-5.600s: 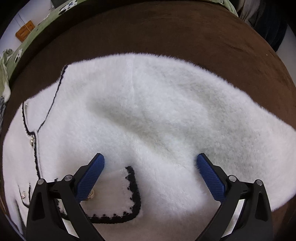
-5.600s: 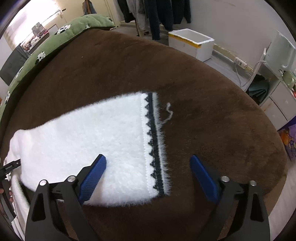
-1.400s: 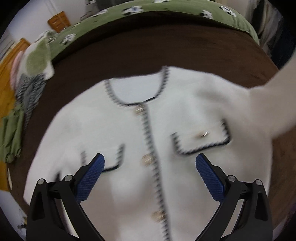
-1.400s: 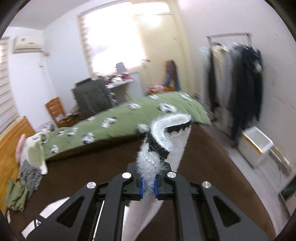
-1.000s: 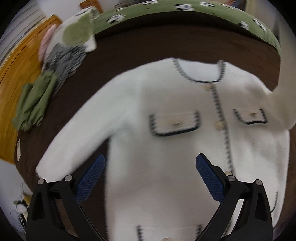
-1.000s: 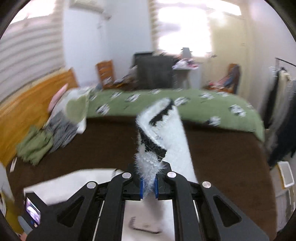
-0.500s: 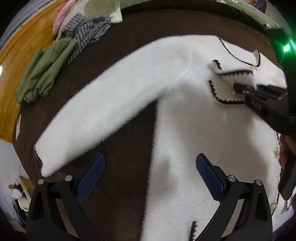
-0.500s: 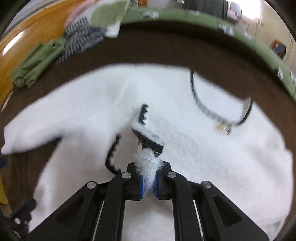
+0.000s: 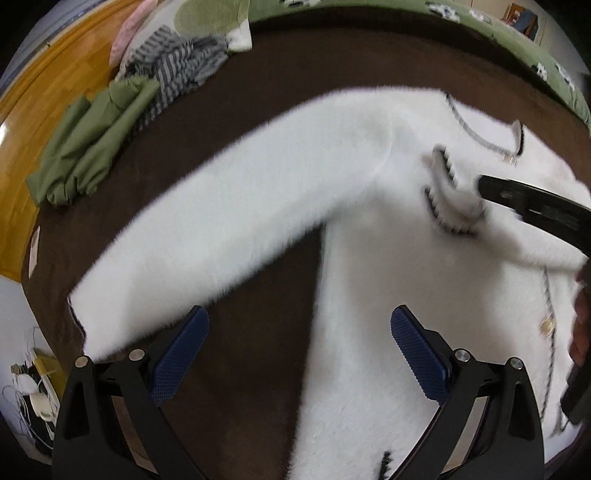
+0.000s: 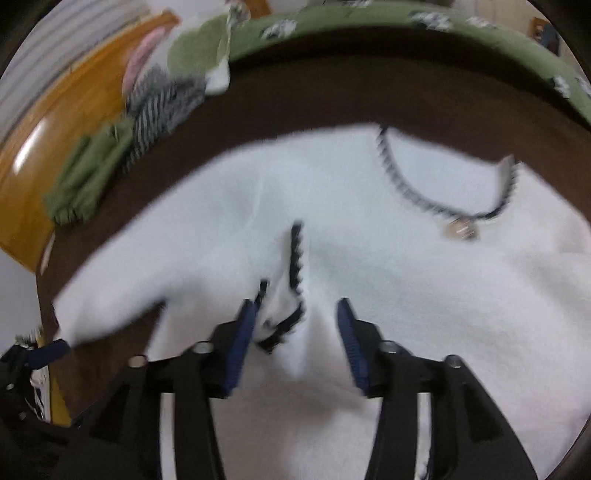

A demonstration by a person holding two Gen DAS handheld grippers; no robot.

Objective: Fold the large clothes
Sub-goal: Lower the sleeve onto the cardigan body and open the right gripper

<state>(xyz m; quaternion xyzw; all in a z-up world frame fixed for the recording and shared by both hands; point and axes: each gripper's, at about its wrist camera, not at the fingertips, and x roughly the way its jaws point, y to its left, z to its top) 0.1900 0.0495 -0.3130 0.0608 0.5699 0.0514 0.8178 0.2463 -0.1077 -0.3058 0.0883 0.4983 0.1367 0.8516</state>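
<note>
A fluffy white cardigan (image 9: 388,302) with black trim lies face up on the brown blanket (image 9: 295,66). One sleeve (image 9: 221,221) stretches out to the left. The other sleeve's black-trimmed cuff (image 10: 284,314) lies folded onto the chest, between the fingers of my right gripper (image 10: 295,325), which is open just above it. The right gripper also shows in the left wrist view (image 9: 480,192) beside that cuff (image 9: 447,206). My left gripper (image 9: 299,343) is open and empty, hovering over the gap between the outstretched sleeve and the body.
Folded green clothes (image 9: 88,136) and a striped garment (image 9: 177,70) lie at the blanket's far left edge by the wooden headboard (image 9: 44,99). A green patterned duvet (image 9: 480,22) borders the far side. The neckline with a button (image 10: 461,229) is far right.
My right gripper carried the cuff across onto the cardigan's chest and has opened, releasing it. My left gripper swung left over the other sleeve and stayed open.
</note>
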